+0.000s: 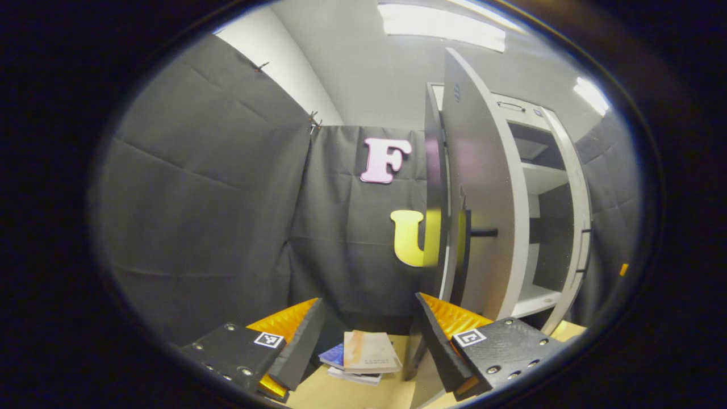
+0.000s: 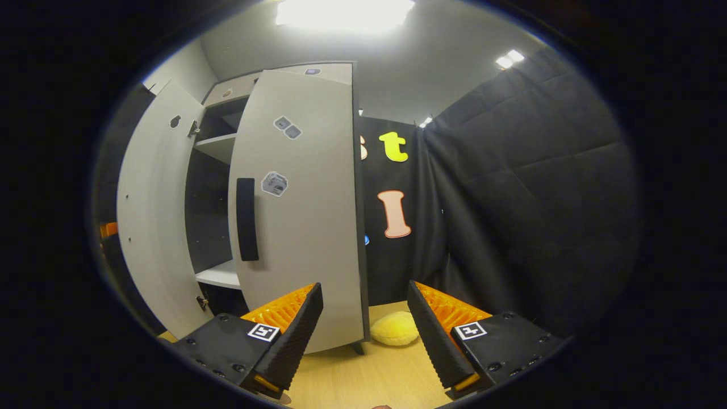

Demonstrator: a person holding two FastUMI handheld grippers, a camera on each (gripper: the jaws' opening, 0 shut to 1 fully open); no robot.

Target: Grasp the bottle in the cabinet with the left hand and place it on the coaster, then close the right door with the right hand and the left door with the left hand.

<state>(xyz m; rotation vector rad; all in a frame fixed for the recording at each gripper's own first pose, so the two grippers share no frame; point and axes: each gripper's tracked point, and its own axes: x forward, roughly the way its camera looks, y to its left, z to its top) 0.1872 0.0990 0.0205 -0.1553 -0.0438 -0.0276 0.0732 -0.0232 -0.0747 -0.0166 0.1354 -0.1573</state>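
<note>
Left claw [image 1: 366, 335]: spread wide, empty, facing tall grey cabinet's left door [image 1: 480, 210]. Right claw [image 2: 363, 335]: spread wide, empty, before handled right door [image 2: 298, 210].

Bright ceiling panels [image 1: 442, 25] glare overhead; fisheye bends edges, the booth below stays dim but sharp.

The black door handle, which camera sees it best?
The right gripper view: the black door handle faces the camera on the right door. In the left gripper view a handle shows as a short bar past a door's edge.
</note>
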